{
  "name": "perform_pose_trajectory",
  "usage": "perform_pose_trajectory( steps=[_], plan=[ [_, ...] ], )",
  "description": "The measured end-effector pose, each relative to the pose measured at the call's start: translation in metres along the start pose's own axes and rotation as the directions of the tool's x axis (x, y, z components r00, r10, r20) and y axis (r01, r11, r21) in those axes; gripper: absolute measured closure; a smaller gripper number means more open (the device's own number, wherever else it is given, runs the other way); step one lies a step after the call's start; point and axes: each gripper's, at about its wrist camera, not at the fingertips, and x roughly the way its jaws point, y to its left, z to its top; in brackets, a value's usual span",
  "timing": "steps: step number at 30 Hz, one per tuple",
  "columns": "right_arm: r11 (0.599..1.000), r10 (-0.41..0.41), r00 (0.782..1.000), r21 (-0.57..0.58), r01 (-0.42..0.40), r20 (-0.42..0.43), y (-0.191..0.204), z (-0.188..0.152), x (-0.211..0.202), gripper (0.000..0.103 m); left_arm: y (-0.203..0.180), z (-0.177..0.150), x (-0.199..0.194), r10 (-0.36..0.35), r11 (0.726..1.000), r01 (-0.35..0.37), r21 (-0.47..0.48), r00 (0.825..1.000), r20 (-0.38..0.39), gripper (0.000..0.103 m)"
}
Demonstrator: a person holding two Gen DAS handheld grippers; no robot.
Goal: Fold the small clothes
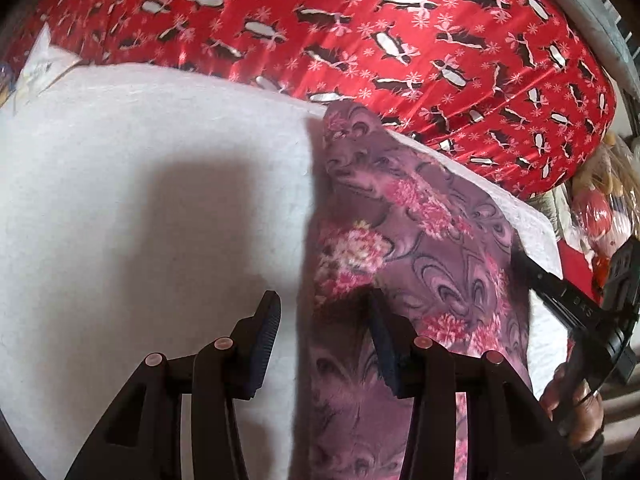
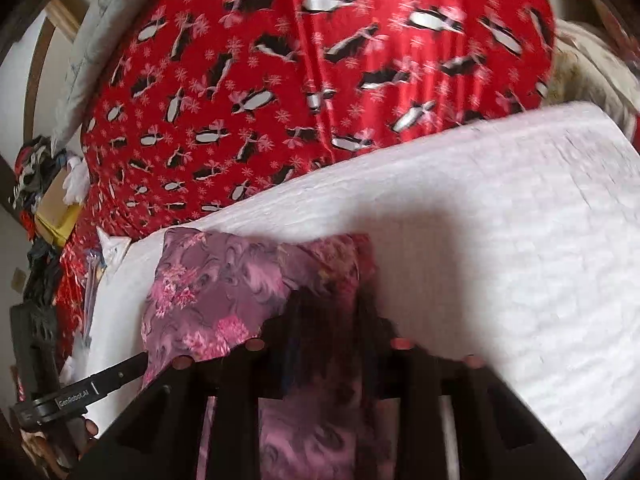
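A small purple garment with pink flowers (image 1: 416, 240) lies on a white quilted pad (image 1: 140, 200), folded into a long strip. My left gripper (image 1: 324, 312) is open, its jaws astride the garment's left edge, right finger on the cloth. In the right wrist view the garment (image 2: 216, 296) lies under my right gripper (image 2: 324, 312), whose dark fingers press close together with the cloth bunched between them. The right gripper also shows in the left wrist view (image 1: 572, 304) at the garment's right edge.
A red satin cover with a penguin print (image 1: 400, 40) rises behind the pad. A white folded cloth (image 1: 44, 60) lies at the pad's far left corner. Clutter and bags sit at the right (image 1: 604, 200). The white pad (image 2: 500, 220) extends to the right.
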Motion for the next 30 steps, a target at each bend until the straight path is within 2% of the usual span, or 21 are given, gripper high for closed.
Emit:
perform_pose_trajectory(
  steps=[2,4,5,7,8,9,11,12,13,15,17,18,19,21,23,24,25,26,27,30],
  plan=[
    [0.999,-0.044,0.999,-0.019,0.044,0.018,-0.001,-0.002,-0.002,0.099,0.002,0.003,0.004,-0.001,1.0,0.001,0.0,1.0,-0.002,0.055],
    [0.999,-0.051,0.999,0.001,0.051,-0.016,-0.008,-0.004,0.007,0.1,0.007,0.005,0.006,-0.015,1.0,0.015,-0.025,1.0,-0.024,0.055],
    [0.999,-0.047,0.999,-0.002,0.047,-0.004,-0.008,-0.004,0.002,0.099,0.01,0.005,0.005,-0.027,0.999,0.026,-0.04,0.999,-0.031,0.057],
    [0.998,-0.053,0.998,-0.021,0.053,0.021,-0.002,-0.007,-0.014,0.091,0.016,0.004,-0.006,-0.046,0.997,0.044,-0.058,0.998,-0.034,0.061],
    [0.999,-0.034,0.999,-0.025,0.035,0.032,0.0,-0.011,-0.022,0.091,0.018,0.001,-0.013,-0.064,0.996,0.063,-0.06,0.998,-0.023,0.061],
    [0.998,0.044,0.998,-0.036,-0.042,0.04,0.002,-0.018,-0.034,0.09,0.018,-0.001,-0.017,-0.08,0.995,0.079,-0.062,0.997,-0.015,0.061],
    [0.991,0.128,0.991,-0.052,-0.126,0.029,0.005,-0.033,-0.044,0.084,0.014,-0.016,-0.023,-0.102,0.993,0.102,-0.056,0.995,0.003,0.061],
    [0.986,0.153,0.988,-0.066,-0.152,0.013,0.007,-0.043,-0.046,0.078,0.01,-0.022,-0.021,-0.089,0.995,0.089,-0.042,0.996,-0.002,0.061],
    [0.984,0.151,0.988,-0.088,-0.152,-0.019,0.011,-0.052,-0.039,0.077,0.006,-0.029,-0.015,-0.064,0.998,0.064,-0.023,0.998,-0.021,0.061],
    [0.985,0.052,0.995,-0.163,-0.064,-0.082,0.014,-0.07,-0.029,0.077,0.003,-0.037,-0.012,-0.034,0.999,0.034,-0.004,0.999,-0.02,0.061],
    [0.981,0.025,0.998,-0.192,-0.037,-0.066,0.018,-0.071,-0.042,0.078,0.001,-0.037,-0.019,-0.015,1.0,0.016,0.002,1.0,-0.018,0.061],
    [0.984,0.016,0.998,-0.174,-0.026,-0.06,0.018,-0.069,-0.052,0.075,0.003,-0.036,-0.026,-0.039,0.999,0.038,-0.014,0.999,-0.031,0.061],
    [0.985,0.039,0.998,-0.164,-0.046,-0.043,0.017,-0.069,-0.061,0.075,0.005,-0.036,-0.032,-0.066,0.997,0.066,-0.031,0.997,-0.027,0.061],
    [0.978,0.083,0.996,-0.19,-0.086,-0.02,0.017,-0.076,-0.076,0.075,0.006,-0.04,-0.041,-0.073,0.996,0.072,-0.048,0.997,-0.012,0.061],
    [0.973,0.017,0.997,-0.229,-0.033,-0.072,0.017,-0.087,-0.068,0.073,0.005,-0.047,-0.033,-0.035,0.999,0.034,-0.032,0.999,-0.038,0.061],
    [0.966,-0.051,0.99,-0.259,0.016,-0.128,0.016,-0.094,-0.056,0.075,0.004,-0.05,-0.029,-0.028,0.999,0.026,-0.025,0.999,-0.047,0.059],
    [0.962,-0.055,0.99,-0.274,0.017,-0.132,0.014,-0.099,-0.054,0.076,0.005,-0.053,-0.028,-0.025,0.999,0.024,-0.022,0.998,-0.049,0.058],
    [0.965,-0.041,0.993,-0.263,0.011,-0.111,0.013,-0.099,-0.06,0.075,0.007,-0.053,-0.032,-0.036,0.999,0.035,-0.029,0.998,-0.046,0.057],
    [0.978,-0.027,0.995,-0.207,0.007,-0.091,0.005,-0.095,-0.071,0.07,0.013,-0.052,-0.037,-0.063,0.997,0.061,-0.045,0.997,-0.047,0.057],
    [0.999,0.039,0.999,-0.03,-0.04,-0.033,-0.031,-0.086,-0.091,0.065,0.03,-0.043,-0.043,-0.107,0.99,0.102,-0.097,0.993,-0.054,0.059]
  ],
)
